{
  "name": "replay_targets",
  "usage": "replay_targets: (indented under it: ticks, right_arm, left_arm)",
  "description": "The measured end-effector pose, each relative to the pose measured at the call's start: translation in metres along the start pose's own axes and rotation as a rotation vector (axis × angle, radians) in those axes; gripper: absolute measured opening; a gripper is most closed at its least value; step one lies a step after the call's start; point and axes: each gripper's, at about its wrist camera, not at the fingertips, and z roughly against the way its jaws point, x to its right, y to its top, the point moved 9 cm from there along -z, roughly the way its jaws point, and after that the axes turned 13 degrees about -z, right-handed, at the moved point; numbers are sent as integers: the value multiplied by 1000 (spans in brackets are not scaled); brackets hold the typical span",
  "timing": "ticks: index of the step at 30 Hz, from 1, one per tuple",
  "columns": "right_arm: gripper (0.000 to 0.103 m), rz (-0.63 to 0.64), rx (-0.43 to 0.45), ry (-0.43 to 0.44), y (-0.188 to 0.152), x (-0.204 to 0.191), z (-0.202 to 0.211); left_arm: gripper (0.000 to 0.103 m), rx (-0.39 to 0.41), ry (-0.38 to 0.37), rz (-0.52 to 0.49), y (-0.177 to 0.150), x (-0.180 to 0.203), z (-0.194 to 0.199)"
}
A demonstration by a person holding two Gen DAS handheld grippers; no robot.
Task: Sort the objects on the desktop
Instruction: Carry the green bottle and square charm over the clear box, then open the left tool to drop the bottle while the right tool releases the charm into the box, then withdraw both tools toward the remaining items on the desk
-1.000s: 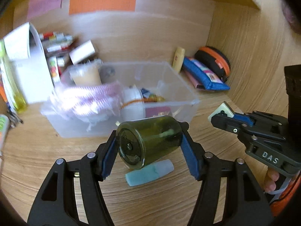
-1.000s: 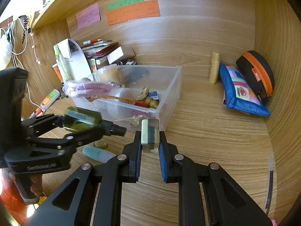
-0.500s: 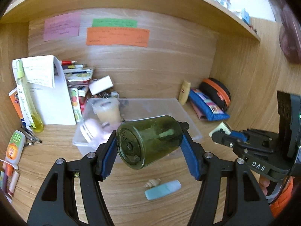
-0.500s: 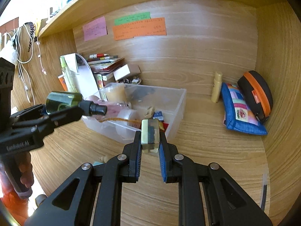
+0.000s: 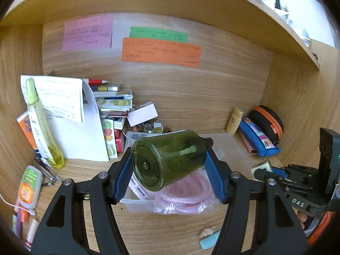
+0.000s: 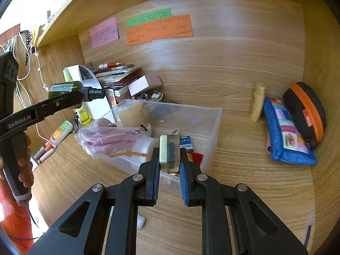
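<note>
The dark green bottle [image 5: 167,159] lies sideways in the left tool [image 5: 167,170], gripped across its body with its base toward the camera and its black cap pointing away, held in the air above the clear plastic bin [image 6: 212,114] on the counter [image 6: 244,148]. The right tool [image 6: 169,159] is nearly closed on a small yellowish block with a dark core [image 6: 169,154], raised just in front of the bin's near wall. Judging by the task, both items are probably headed for a sorting place, and the bin is the likeliest one. To do this well, the left tool should lower the bottle over an open patch of the bin, not onto the pink cord in its bag [image 6: 110,138] that spills over the rim, and only loosen once the bottle rests, since a round body may roll. The two tools should go one at a time, staying apart over the bin.
</note>
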Motion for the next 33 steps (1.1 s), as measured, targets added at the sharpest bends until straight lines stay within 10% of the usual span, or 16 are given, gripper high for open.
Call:
replay_targets:
  ticks: [23, 33]
  right_arm:
    - [16, 22, -17, -70, 21, 12, -55]
    - [53, 78, 17, -98, 20, 3, -49]
  left_arm:
    - [64, -203, -125, -63, -23, 38, -96]
    - [64, -213, -102, -75, -24, 38, -90]
